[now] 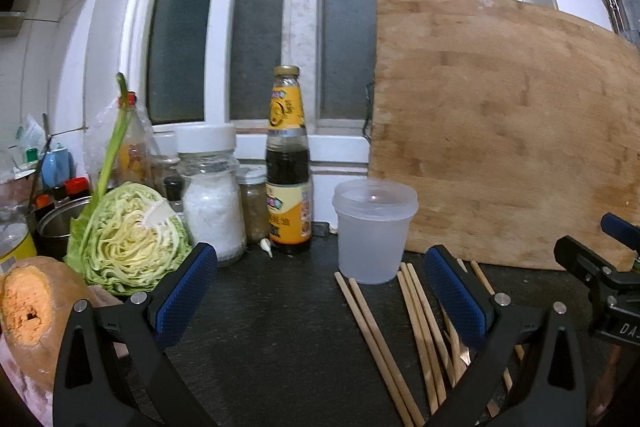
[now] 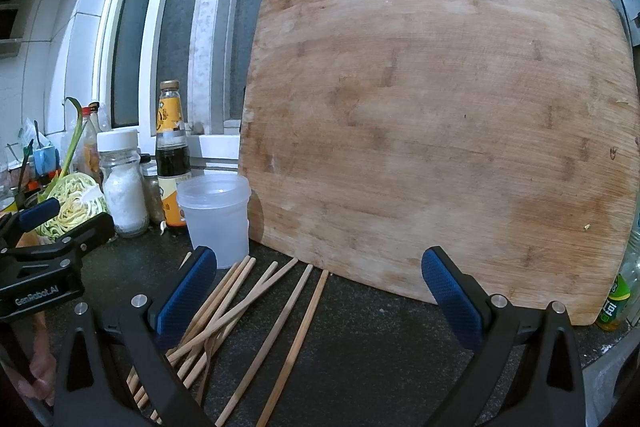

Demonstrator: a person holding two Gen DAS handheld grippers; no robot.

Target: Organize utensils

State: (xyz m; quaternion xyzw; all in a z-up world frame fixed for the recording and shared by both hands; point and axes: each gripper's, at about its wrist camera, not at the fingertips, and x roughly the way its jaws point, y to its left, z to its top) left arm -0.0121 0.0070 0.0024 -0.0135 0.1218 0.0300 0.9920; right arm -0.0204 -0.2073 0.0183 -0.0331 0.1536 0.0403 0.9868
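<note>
Several wooden chopsticks lie loose on the dark counter in front of a translucent plastic cup. In the left wrist view the chopsticks lie right of centre, partly under my right finger, and the cup stands just behind them. My left gripper is open and empty above the bare counter, left of the chopsticks. My right gripper is open and empty, its left finger over the chopstick pile. Each gripper shows at the edge of the other's view.
A large wooden cutting board leans against the window behind the cup. A sauce bottle, a salt jar, a cut cabbage and a squash crowd the left. A green bottle stands far right.
</note>
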